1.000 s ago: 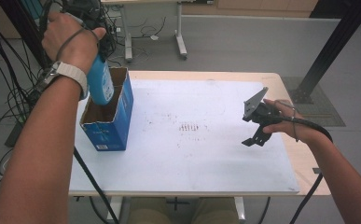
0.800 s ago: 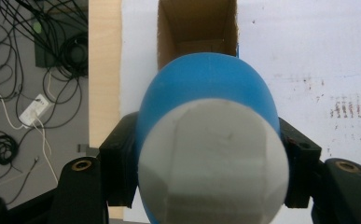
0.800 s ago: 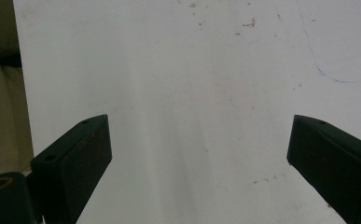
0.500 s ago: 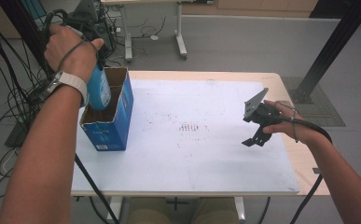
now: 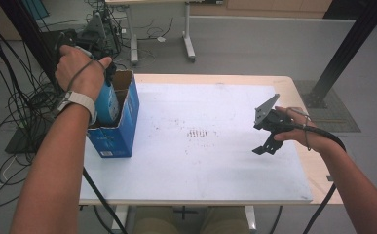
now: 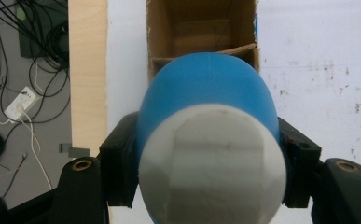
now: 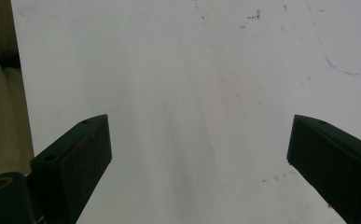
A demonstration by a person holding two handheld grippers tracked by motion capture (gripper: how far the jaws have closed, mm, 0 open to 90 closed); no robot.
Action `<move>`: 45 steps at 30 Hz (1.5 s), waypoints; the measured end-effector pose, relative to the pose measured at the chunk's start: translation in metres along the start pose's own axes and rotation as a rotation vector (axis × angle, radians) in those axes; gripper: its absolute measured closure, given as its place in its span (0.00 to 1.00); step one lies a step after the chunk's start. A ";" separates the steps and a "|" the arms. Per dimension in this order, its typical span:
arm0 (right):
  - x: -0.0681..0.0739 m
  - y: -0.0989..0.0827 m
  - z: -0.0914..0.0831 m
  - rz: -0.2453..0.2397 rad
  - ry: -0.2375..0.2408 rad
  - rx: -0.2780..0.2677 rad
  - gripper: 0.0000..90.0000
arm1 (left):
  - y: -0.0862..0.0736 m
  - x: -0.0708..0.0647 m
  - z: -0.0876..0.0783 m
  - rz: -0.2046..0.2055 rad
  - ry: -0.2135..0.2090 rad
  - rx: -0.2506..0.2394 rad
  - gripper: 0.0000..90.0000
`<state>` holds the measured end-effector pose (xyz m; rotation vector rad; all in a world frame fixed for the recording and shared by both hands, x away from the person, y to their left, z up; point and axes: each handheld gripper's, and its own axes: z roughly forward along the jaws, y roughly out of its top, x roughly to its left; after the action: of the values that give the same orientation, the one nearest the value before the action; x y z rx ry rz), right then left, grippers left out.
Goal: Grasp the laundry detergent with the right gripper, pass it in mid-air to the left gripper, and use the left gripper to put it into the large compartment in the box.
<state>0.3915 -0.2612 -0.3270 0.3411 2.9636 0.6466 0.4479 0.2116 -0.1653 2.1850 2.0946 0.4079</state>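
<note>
Blue bottle [image 6: 206,93]: clamped in left tool [image 6: 206,158], white base toward the camera, partly lowered into the open box [image 5: 122,122]. Right tool [image 7: 199,149]: jaws wide apart, empty, over the counter [image 5: 215,161], well right of box.

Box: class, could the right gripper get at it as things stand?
Probably yes: bare table lies between the open right gripper and the box, though the left gripper is lowering a bottle into it.
</note>
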 end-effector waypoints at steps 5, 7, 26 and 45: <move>0.001 -0.001 0.000 0.006 -0.002 0.000 0.07 | -0.004 0.000 0.017 -0.001 -0.008 0.006 0.41; 0.001 -0.001 0.000 0.007 -0.005 0.001 0.07 | -0.005 -0.001 0.023 -0.001 -0.011 0.007 0.41; 0.002 -0.008 0.004 0.030 0.003 0.004 0.07 | -0.016 -0.004 0.070 0.001 -0.008 0.008 0.42; 0.002 -0.010 0.007 0.040 0.011 0.010 0.07 | -0.020 -0.009 0.094 0.027 0.011 0.018 0.42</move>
<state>0.3883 -0.2664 -0.3373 0.4006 2.9784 0.6399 0.4521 0.2155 -0.2621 2.2286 2.0842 0.4057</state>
